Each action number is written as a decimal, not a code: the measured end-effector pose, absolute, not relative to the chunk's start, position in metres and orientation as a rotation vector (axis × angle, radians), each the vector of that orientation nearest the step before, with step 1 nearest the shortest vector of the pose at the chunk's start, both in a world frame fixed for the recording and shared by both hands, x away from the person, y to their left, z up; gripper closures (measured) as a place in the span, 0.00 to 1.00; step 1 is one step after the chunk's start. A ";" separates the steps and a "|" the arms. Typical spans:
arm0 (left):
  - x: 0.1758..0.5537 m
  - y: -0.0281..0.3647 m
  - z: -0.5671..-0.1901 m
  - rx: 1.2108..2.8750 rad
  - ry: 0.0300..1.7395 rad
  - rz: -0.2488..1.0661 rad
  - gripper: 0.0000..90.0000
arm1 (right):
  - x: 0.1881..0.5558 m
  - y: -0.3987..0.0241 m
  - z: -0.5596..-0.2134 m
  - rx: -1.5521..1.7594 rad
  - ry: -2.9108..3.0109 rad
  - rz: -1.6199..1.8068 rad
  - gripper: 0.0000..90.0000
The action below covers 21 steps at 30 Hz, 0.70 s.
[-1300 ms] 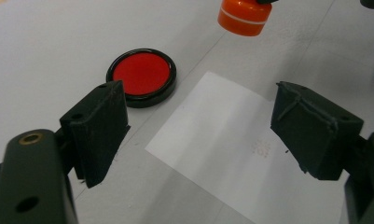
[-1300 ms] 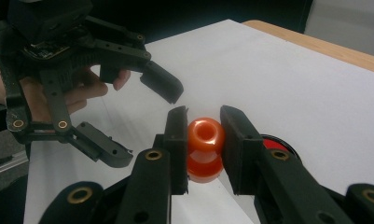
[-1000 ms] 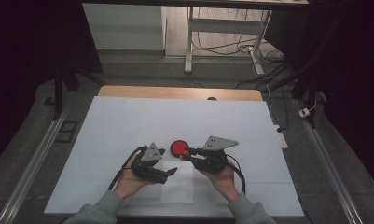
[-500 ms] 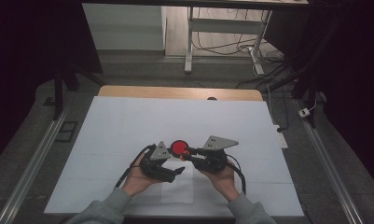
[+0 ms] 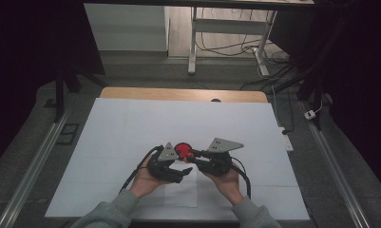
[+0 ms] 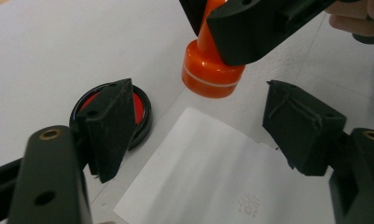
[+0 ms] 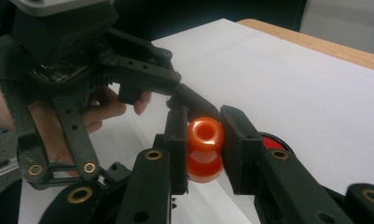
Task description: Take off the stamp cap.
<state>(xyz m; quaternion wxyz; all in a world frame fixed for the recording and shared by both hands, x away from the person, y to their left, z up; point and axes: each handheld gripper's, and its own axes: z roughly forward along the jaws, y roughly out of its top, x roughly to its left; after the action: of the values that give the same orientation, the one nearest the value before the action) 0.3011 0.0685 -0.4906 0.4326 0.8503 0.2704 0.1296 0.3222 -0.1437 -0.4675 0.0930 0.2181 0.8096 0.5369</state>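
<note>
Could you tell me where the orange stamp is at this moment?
In the left gripper view, the orange stamp hangs clamped in the right hand-held gripper, above the table, between the red ink pad and white paper slip.

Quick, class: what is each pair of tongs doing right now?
Left tongs: open, holding nothing, jaws just been closing.
Right tongs: shut on the orange plastic stamp.

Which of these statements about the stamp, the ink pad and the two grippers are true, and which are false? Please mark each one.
1. The right gripper is shut on the orange stamp. True.
2. The left gripper holds the sheet of paper. False: its jaws, which have just been closing, stand apart over the paper with nothing between them.
3. The ink pad is red inside a black rim. True.
4. The stamp stands on the ink pad. False: it is beside the pad, near the paper's far edge.
5. A faint stamped mark shows on the paper. True.
</note>
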 end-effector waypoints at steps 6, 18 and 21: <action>0.303 0.067 -0.492 2.110 0.665 0.325 0.36 | 0.322 -0.144 -0.468 0.647 2.402 1.603 0.80; 0.303 0.064 -0.493 2.114 0.636 0.328 0.51 | 0.322 -0.144 -0.468 0.645 2.400 1.605 0.80; 0.303 0.064 -0.493 2.114 0.628 0.333 0.55 | 0.322 -0.144 -0.468 0.645 2.404 1.602 0.80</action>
<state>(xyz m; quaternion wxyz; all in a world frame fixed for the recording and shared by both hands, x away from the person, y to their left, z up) 0.3032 0.0636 -0.4934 0.4398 0.8512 0.2529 0.1342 0.3224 -0.1435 -0.4682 0.0907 0.2169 0.8089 0.5388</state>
